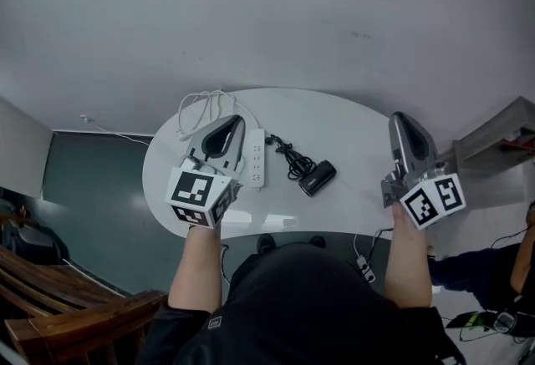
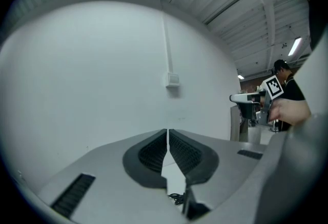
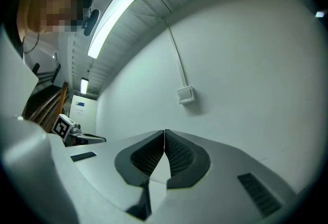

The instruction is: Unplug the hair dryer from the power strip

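Both hand-held grippers hang closed and empty over a white oval desk (image 1: pixel 355 134) where a black dryer (image 1: pixel 318 177) and a white strip (image 1: pixel 257 159) lie side by side. The dryer rests on the desk at 3 o'clock of the strip, near it but apart. Its black cord (image 1: pixel 289 156) is bunched between the two. The cord's far end lies just beside the strip's 12 o'clock end (too small in the head view to say whether a plug sits in a socket or beside it).

The left hand-held gripper (image 1: pixel 235 120) is at 9 o'clock of the strip, and its own view (image 2: pixel 167 131) shows the jaws meeting at the tips with nothing between them. The right hand-held gripper (image 3: pixel 164 131) is likewise shut on nothing. It points at the bare wall, well off at 3 o'clock near the desk's edge (image 1: pixel 400 116).

A white cable (image 1: pixel 203 107) loops away from the strip toward 11 o'clock. With neither gripper on the cord and the cord lying loose, the unplugging looks done. If the plug is in fact seated, the pull is all that remains.
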Available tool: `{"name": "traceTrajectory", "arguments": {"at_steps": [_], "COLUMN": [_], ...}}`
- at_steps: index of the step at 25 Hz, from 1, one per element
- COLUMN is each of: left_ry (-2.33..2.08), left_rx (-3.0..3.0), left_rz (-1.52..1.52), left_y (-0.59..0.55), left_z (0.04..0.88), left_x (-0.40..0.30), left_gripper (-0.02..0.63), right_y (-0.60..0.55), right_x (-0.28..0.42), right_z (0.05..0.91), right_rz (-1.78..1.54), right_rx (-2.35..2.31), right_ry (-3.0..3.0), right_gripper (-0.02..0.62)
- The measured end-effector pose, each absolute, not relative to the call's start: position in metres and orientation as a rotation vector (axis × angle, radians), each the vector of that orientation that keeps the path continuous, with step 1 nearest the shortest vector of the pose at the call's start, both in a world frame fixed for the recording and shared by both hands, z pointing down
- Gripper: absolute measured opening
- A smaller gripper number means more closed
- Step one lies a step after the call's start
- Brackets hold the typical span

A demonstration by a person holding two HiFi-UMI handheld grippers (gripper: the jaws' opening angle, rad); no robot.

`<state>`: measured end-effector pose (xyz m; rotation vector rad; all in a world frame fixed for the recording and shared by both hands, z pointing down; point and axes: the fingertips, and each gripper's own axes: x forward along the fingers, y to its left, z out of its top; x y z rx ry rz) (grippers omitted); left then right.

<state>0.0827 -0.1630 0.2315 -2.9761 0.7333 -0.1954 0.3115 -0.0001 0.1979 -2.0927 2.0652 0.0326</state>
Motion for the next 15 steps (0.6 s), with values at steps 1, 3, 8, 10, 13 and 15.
{"name": "traceTrajectory", "arguments": {"at_steps": [1, 3, 8, 10, 13, 15], "left_ry": [0.741, 0.751, 0.734, 0.725, 0.724, 0.722], "left_rx": [-2.981, -2.988, -2.941, -2.934, -2.940, -2.942], "left_rz": [-0.182, -0.176, -0.232, -0.236, -0.224, -0.221], "left_y": [-0.167, -0.171, -0.166, -0.166, -0.168, -0.170], "left_z": [0.231, 0.234, 0.241, 0.240, 0.238, 0.237], "left_x": [0.083, 0.087, 0.087, 0.089, 0.088, 0.088], "left_gripper": [0.023, 0.023, 0.023, 0.023, 0.023, 0.023], "right_y": [-0.002, -0.007, -0.010, -0.010, -0.013, -0.016], "right_x": [0.312, 0.310, 0.303, 0.308, 0.310, 0.307], "right_z": [0.199, 0.201, 0.202, 0.201, 0.199, 0.198], "right_rz": [0.049, 0.059, 0.055, 0.058, 0.058, 0.063], "right_rx": [-2.103, -2.100, -2.074, -2.080, -2.083, -2.078], "right_ry": [2.058, 2.054, 2.069, 2.058, 2.068, 2.088], "right_gripper": [0.035, 0.035, 0.035, 0.035, 0.034, 0.034]}}
